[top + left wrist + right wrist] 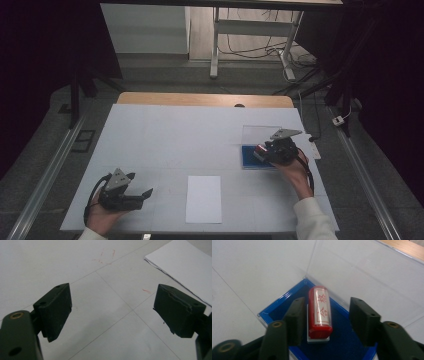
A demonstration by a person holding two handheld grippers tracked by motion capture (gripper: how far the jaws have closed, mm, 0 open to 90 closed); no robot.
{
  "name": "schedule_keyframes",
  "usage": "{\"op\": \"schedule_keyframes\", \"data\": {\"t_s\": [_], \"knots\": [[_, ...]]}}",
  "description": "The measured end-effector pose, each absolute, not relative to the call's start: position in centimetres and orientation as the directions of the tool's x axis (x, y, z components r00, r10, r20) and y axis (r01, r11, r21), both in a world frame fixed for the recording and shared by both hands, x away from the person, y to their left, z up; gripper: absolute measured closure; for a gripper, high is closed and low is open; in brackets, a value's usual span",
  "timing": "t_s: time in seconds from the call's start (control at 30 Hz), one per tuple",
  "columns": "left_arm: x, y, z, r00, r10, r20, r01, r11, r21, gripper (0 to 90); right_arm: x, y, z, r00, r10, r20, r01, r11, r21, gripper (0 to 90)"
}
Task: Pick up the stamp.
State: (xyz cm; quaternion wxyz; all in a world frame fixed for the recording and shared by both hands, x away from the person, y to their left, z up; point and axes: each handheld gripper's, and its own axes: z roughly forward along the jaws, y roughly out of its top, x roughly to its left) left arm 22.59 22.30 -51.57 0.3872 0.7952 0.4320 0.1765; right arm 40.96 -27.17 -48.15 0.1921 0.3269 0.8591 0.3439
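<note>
A red stamp [320, 312] with red characters on its white label lies in a blue ink-pad box [284, 306] whose clear lid [362, 267] stands open behind it. My right gripper [327, 305] is lowered over the box with the stamp between its jaws; the left pad sits close beside the stamp and a gap shows on the right. In the high view this gripper [260, 150] is over the blue box [247, 156] at the table's right. My left gripper [112, 312] is open over bare table, and it [141, 184] rests at the front left.
A white sheet of paper [204, 198] lies at the front middle of the white table [165, 135], and its corner [185, 267] reaches the upper right of the left gripper view. Faint red marks [105, 256] stain the tabletop. A wooden edge [205, 99] runs along the far side.
</note>
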Motion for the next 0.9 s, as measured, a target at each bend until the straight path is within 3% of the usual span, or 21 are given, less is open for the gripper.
{"op": "schedule_keyframes", "data": {"t_s": [0.47,0.9], "knots": [[22.58,22.43,-51.62,0.563,0.824,-0.057,0.553,-0.324,0.768,15.7,41.27,-27.02,-48.69,-0.737,0.671,-0.078,0.443,0.567,0.695,68.4],[22.56,22.51,-51.66,0.562,0.825,-0.054,0.553,-0.326,0.767,15.8,41.17,-26.87,-48.7,-0.733,0.676,-0.075,0.448,0.563,0.695,69.3]]}}
